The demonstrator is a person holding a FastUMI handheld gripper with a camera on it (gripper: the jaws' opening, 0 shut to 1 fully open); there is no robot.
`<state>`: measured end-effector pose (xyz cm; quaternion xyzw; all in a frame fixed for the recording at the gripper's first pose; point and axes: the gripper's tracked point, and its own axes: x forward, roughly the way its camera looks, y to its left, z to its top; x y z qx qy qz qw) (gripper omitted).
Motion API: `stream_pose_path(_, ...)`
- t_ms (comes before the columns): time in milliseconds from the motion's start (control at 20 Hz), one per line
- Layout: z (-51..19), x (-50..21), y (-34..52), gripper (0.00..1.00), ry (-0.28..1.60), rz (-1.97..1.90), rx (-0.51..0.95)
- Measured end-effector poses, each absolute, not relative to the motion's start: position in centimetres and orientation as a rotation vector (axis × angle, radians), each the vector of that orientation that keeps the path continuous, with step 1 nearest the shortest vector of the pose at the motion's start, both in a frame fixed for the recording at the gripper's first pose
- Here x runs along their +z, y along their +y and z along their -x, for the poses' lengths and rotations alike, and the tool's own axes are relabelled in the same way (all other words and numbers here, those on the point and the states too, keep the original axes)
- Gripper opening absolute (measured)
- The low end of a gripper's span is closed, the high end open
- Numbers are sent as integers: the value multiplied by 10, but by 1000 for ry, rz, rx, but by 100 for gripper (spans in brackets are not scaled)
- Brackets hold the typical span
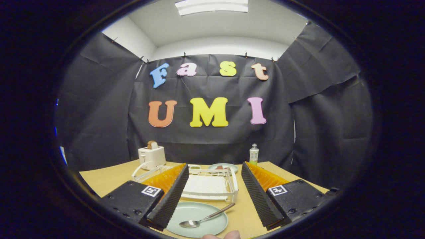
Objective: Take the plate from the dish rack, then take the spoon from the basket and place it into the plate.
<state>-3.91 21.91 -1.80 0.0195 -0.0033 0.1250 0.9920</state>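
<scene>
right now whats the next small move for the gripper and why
Probably just back the gripper away and stop. The spoon already lies in the plate on the table, near the dish rack. The fingers are spread wide with nothing between them, so nothing seems left to carry.

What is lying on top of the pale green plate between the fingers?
A metal spoon lies on the plate, bowl on the plate, handle reaching over its rim toward the white dish rack. The open hand-held gripper holds nothing. One finger covers the plate's edge.
</scene>
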Motion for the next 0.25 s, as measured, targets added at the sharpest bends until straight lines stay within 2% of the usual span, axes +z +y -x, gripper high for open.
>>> stream_pose_path(250, 34, -18, 225, 100, -13, -48, 260)
